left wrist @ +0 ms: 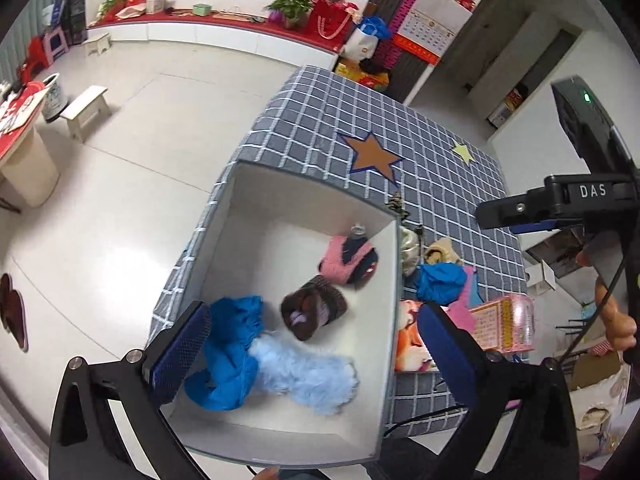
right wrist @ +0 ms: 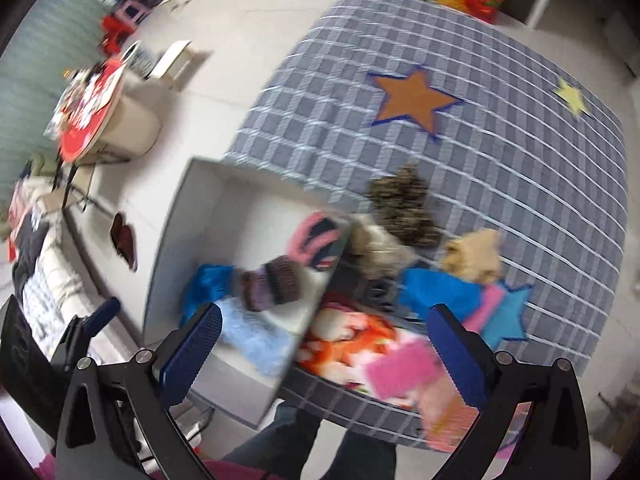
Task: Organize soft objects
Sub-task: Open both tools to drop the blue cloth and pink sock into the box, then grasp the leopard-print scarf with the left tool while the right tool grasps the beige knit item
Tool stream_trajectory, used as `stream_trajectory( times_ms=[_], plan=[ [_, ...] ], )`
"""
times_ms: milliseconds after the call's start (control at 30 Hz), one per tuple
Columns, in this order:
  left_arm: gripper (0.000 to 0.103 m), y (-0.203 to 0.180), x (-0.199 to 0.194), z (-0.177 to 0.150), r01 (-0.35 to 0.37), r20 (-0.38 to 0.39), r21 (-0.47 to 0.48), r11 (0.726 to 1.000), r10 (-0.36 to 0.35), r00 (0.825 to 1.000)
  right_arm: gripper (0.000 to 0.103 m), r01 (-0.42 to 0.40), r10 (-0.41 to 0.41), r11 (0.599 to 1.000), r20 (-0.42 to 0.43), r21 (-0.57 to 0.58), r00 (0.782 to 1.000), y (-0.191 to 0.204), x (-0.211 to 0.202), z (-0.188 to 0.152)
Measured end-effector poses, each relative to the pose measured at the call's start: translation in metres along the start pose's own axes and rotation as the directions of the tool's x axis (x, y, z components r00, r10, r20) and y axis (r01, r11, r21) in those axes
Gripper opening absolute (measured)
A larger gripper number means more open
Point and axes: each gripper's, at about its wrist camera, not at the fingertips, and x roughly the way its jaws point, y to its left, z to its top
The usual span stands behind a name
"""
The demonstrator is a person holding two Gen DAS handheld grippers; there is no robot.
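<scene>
A white box stands on the left end of the table with the grey checked cloth. In it lie a blue cloth, a pale blue fluffy piece, a brown and purple knitted piece and a pink and navy one. My left gripper hangs open above the box with nothing between its fingers. My right gripper is also open and empty, over the box's right wall; its view is blurred. Right of the box lie a second blue cloth, a beige piece and a dark speckled fuzzy piece.
An orange patterned cloth and a pink piece lie at the table's near edge. A person's hand holds the other gripper's black handle at the right. Small stools stand on the tiled floor at the left.
</scene>
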Motion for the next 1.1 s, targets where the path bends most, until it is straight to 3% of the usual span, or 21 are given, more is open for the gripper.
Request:
stream_trajectory(
  times_ms=[300,633,933,1033,1100],
  plan=[
    [0.103,-0.041,0.019,0.020,-0.023,-0.051,0.076,0.997,0.027,0.998,0.103,0.039,-0.039,0.985,-0.006,0.169,0.999,-0.103,-0.015,-0.009],
    [0.103,-0.082,0.058,0.057,-0.052,-0.139,0.180,0.982,0.078,0.987,0.103,0.007,0.013,0.954,-0.065,0.299,0.998,-0.175,0.008,-0.020],
    [0.103,-0.141,0.134,0.082,-0.077,-0.230,0.386,0.919,0.177,0.957,0.103,0.013,0.045,0.943,-0.165,0.334,0.985,-0.206,0.058,-0.020],
    [0.103,-0.153,0.169,0.098,-0.076,-0.274,0.425,0.902,0.208,0.939,0.103,0.008,0.056,0.939,-0.176,0.344,0.983,-0.213,0.075,-0.010],
    [0.103,-0.160,0.203,0.107,-0.074,-0.328,0.435,0.897,0.235,0.915,0.103,0.004,0.058,0.948,-0.186,0.317,0.981,-0.213,0.087,-0.003]
  ],
)
